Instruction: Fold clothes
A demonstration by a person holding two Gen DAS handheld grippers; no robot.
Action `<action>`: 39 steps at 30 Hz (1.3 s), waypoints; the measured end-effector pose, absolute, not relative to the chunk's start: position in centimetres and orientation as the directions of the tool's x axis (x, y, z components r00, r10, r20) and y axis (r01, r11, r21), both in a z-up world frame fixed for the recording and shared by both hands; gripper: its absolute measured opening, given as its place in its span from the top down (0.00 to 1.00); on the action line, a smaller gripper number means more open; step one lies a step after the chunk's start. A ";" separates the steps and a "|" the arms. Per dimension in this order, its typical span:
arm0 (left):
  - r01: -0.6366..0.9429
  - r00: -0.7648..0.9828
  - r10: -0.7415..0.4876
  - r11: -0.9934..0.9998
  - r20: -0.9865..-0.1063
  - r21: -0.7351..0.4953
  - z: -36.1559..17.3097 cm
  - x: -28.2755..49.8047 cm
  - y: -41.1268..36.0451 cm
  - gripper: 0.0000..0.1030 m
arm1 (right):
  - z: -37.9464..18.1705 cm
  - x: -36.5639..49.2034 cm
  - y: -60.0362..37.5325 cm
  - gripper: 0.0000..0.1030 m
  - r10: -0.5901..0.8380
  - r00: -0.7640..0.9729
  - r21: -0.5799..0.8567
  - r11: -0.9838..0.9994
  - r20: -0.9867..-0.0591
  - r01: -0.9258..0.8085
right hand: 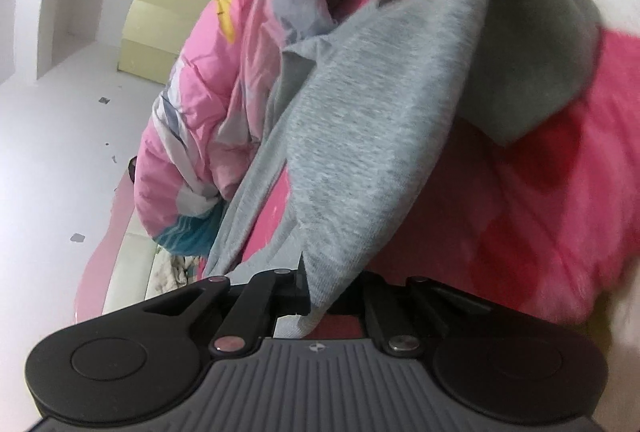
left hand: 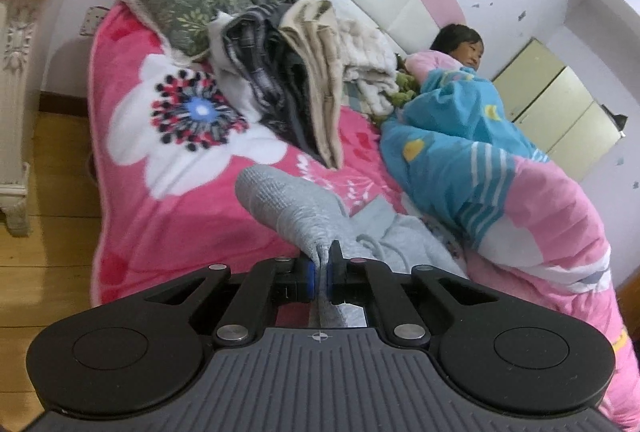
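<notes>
Pinched tight in both sets of fingers (left hand: 320, 274) (right hand: 316, 296), grey garment (left hand: 296, 208) (right hand: 360, 136) wants even tension, edges matched above the bed (left hand: 168, 232).

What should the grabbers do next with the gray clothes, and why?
Probably lower the gray garment flat onto the pink blanket. Both the left gripper and right gripper pinch it, and it hangs bunched, so it needs spreading first.
</notes>
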State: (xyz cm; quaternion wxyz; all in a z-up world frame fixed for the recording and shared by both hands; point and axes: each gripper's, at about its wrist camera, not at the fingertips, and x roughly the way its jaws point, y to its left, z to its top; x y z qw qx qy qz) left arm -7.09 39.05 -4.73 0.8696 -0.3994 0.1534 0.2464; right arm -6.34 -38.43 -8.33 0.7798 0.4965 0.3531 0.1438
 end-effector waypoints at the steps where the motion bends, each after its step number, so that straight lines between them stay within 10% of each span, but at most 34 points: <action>1: -0.556 0.827 0.307 0.560 -0.470 -0.614 -5.2 -7.1 39.1 0.97 | -8.8 -6.4 -38.4 0.96 0.576 0.703 0.874 0.467 -0.418 0.136; 8: -0.626 0.754 0.253 0.557 -0.607 -0.545 -8.4 -6.0 39.9 0.82 | -11.1 -5.6 -38.7 0.93 0.569 0.641 0.832 0.511 -0.516 0.216; 12: -0.645 0.745 0.313 0.563 -0.589 -0.517 -7.8 -8.6 39.3 0.65 | -9.4 -6.7 -39.7 0.67 0.527 0.651 0.789 0.586 -0.546 0.187; 24: -0.635 0.765 0.458 0.652 -0.454 -0.413 -2.7 -10.4 36.4 0.64 | 1.2 -9.7 -44.5 0.57 0.228 0.825 0.506 0.859 -0.518 0.080; 39: -0.426 0.875 0.131 0.664 -0.466 -0.615 -4.4 10.2 30.4 0.62 | 7.9 9.1 -21.4 0.57 0.615 0.660 0.360 0.788 -0.432 -0.499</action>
